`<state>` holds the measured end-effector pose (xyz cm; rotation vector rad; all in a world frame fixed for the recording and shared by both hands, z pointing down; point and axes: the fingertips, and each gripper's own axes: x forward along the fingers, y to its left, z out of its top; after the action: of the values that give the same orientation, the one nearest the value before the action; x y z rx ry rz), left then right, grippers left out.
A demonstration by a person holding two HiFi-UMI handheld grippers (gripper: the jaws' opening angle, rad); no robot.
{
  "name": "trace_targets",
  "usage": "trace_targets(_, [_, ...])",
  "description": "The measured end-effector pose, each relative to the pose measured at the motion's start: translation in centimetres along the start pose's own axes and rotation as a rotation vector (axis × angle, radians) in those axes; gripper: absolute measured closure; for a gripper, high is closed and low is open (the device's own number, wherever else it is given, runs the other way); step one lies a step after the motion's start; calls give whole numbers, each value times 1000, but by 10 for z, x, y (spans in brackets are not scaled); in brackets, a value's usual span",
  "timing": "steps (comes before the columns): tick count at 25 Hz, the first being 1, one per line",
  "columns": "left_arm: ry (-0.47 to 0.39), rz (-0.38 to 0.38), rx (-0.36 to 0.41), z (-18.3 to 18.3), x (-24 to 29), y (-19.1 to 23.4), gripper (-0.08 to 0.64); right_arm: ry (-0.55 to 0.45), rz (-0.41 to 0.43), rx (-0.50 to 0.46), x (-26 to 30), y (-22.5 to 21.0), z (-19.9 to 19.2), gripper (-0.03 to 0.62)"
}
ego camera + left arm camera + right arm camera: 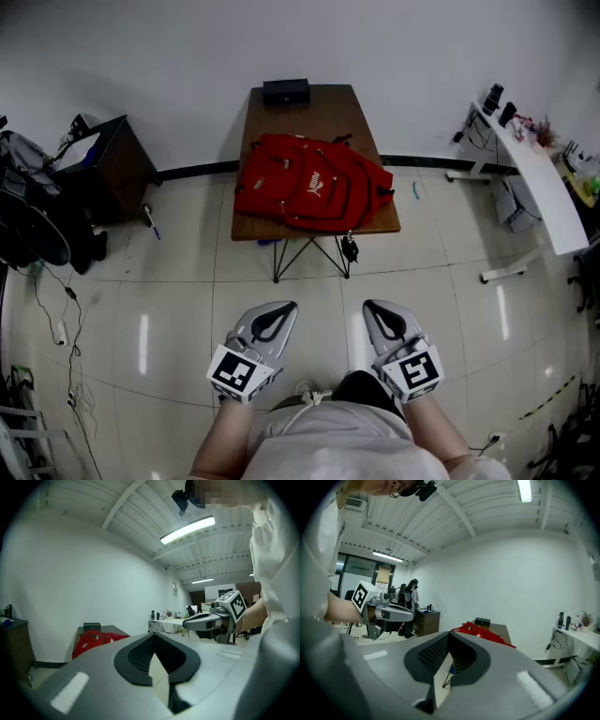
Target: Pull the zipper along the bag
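A red backpack (309, 183) lies flat on a small brown table (319, 108) some way ahead of me; the zipper pull is too small to make out. It also shows far off in the left gripper view, the backpack (93, 641), and in the right gripper view, the backpack (480, 631). My left gripper (284, 307) and right gripper (371, 307) hang side by side close to my body, well short of the table. Both have their jaws together with nothing between them. The left gripper (153, 634) points toward the bag, as does the right gripper (450, 633).
A black box (286, 91) sits at the table's far edge. A dark cabinet (117, 164) and piled bags and cables (33, 220) stand at the left. A white desk (539, 178) runs along the right. Tiled floor (319, 291) lies between me and the table.
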<state>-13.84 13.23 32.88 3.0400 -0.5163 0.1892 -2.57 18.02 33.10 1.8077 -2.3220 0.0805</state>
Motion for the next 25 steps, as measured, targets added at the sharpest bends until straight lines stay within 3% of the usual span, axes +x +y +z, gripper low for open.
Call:
trace_targets(5, [15, -4, -41, -14, 18, 10, 554, 22, -35, 40, 11, -27, -11, 588])
trace_targets(10, [36, 24, -47, -22, 59, 31, 554, 20, -2, 44, 37, -69, -16, 588])
trace_targets(14, [30, 70, -74, -23, 105, 51, 554, 17, 33, 34, 62, -127, -17, 588])
trace_targets(25, [72, 253, -102, -35, 218, 94, 554, 50, 228, -8, 129, -245, -43, 588])
